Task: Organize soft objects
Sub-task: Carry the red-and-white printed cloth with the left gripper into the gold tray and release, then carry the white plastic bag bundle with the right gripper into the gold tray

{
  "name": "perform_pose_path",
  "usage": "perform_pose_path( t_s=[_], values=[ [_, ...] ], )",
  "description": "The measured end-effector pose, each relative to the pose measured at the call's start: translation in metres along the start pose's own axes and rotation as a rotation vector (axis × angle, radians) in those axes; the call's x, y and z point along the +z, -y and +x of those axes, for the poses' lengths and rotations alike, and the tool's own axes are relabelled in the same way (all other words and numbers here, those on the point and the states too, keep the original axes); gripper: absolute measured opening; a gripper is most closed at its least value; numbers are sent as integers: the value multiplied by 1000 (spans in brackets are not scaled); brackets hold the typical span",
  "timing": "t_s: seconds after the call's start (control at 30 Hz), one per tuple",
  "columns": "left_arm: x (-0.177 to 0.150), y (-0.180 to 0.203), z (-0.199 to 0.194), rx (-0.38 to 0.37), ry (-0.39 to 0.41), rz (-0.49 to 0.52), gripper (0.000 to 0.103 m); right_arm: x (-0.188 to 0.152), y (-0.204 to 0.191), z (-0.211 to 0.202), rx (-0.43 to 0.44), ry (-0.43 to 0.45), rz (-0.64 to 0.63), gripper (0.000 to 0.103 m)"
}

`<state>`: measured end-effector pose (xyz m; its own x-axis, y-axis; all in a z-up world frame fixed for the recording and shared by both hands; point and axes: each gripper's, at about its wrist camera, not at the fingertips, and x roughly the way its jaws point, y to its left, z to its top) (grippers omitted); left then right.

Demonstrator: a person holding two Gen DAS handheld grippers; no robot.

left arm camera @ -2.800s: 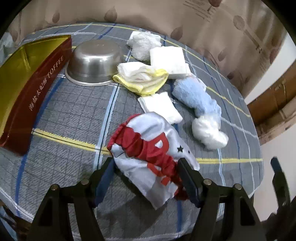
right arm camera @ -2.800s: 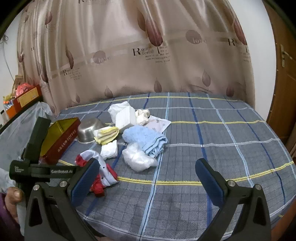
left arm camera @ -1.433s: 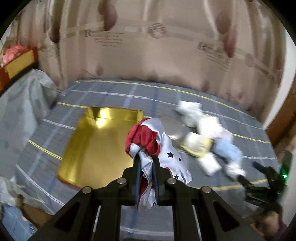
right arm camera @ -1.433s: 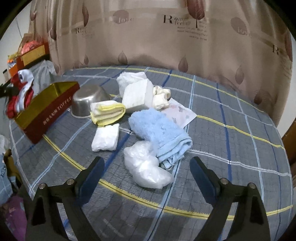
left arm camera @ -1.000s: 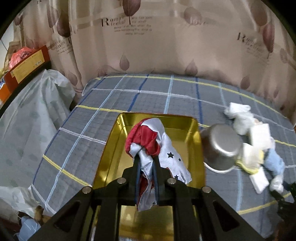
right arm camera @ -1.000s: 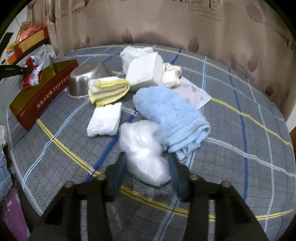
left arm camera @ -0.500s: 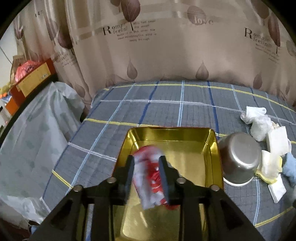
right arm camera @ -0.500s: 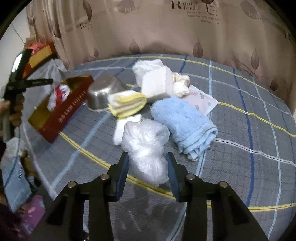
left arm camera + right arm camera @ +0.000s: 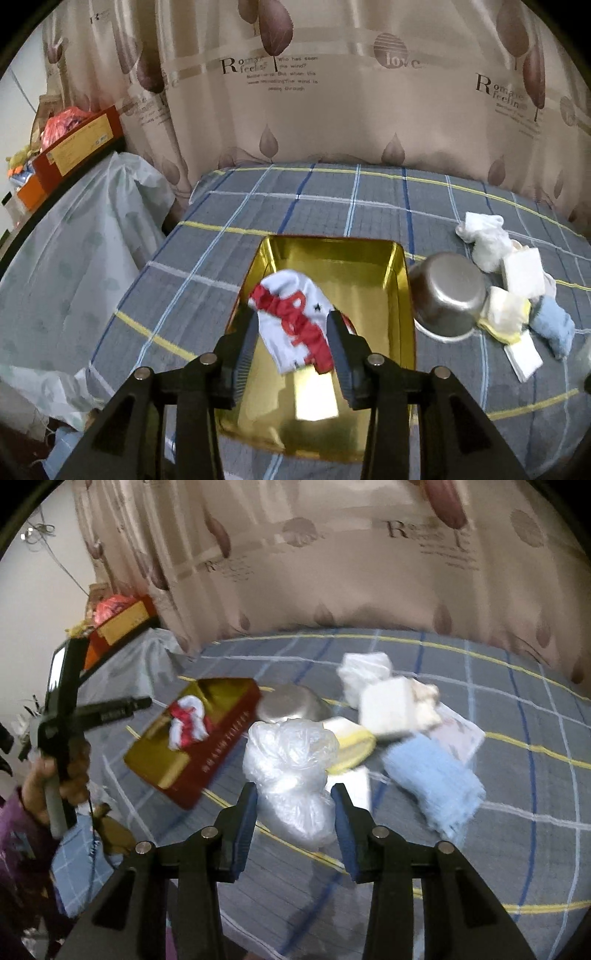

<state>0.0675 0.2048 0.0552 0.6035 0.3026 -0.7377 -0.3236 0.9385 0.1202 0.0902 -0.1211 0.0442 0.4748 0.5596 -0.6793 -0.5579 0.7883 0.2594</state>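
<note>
A red-and-white cloth point(image 9: 295, 306) lies loose in the gold tin point(image 9: 369, 266) on the plaid bed. My left gripper point(image 9: 292, 317) hovers above it, jaws opening, the pads off the cloth. From the right wrist view the same cloth point(image 9: 186, 720) shows bunched in the red-sided tin point(image 9: 221, 753), below the left gripper point(image 9: 144, 701). My right gripper point(image 9: 293, 794) is shut on a crumpled clear plastic bag point(image 9: 291, 760), which hangs above the bed.
An upturned steel bowl point(image 9: 448, 295) sits right of the tin. Past it lie a yellow-edged cloth point(image 9: 506, 310), white folded pieces point(image 9: 522, 271) and a blue towel point(image 9: 436, 775). A plastic-covered surface point(image 9: 74, 258) flanks the bed's left. A person's hand point(image 9: 59, 775) holds the left gripper.
The left jaws parted and the red-and-white cloth fell into the gold tin. The right gripper closed on the plastic bag and lifted it off the bed, swinging left.
</note>
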Motion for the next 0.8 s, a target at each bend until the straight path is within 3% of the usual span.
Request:
perform_pose_path(
  t_s=[0.23, 0.47, 0.6, 0.8],
  values=[
    [-20, -4, -24, 21, -27, -44, 39, 46, -41, 26, 134, 7, -20, 38],
    [-46, -23, -41, 29, -41, -167, 39, 90, -108, 110, 219, -94, -85, 38],
    [-63, -41, -37, 61, -71, -241, 39, 104, -139, 160, 173, -135, -146, 38],
    [-72, -74, -27, 140, -70, -337, 39, 112, -151, 221, 86, -202, -170, 38]
  ],
)
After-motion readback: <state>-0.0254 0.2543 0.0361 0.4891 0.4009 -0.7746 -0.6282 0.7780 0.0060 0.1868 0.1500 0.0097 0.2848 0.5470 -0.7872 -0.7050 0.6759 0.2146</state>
